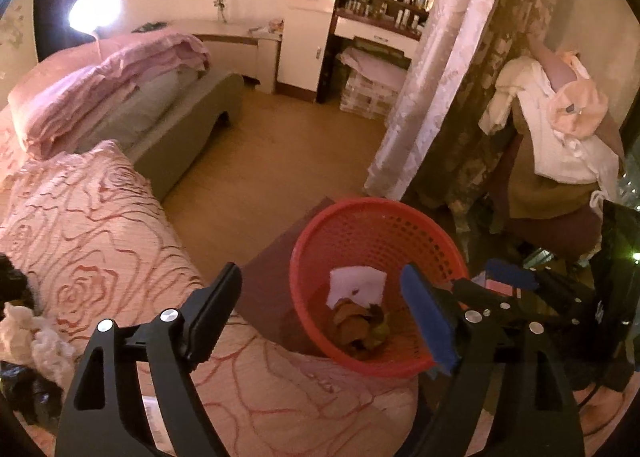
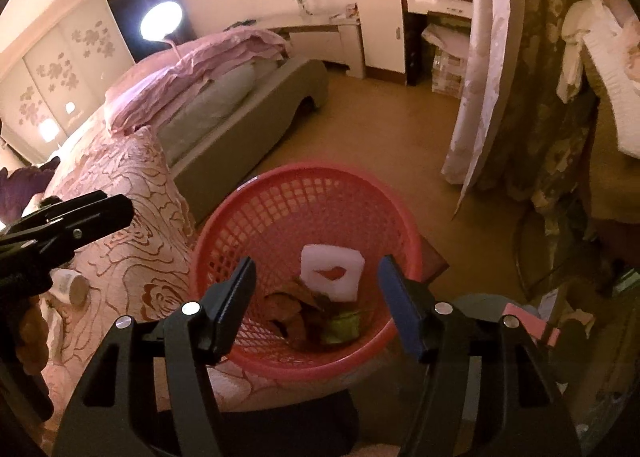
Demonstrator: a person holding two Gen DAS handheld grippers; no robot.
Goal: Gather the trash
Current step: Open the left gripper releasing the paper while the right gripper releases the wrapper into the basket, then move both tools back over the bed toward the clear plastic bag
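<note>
**Red basket beside the bed, both grippers above it**

The red basket point(image 2: 304, 197) stands on the floor against the bed point(image 2: 132, 193). Inside lie a white paper point(image 2: 334, 273), brown scraps point(image 2: 296, 313) and a green scrap point(image 2: 340, 327). The right gripper point(image 2: 316, 305) and left gripper point(image 1: 320, 317) hang above it, jaws wide, nothing between them. A cup point(image 2: 70, 287) lies on the bedspread.

both wrist views angled down, sharing basket point(image 1: 376, 289)

Dim warm light, glaring lamp point(image 1: 94, 7), fisheye-bent edges with dark corners.
</note>
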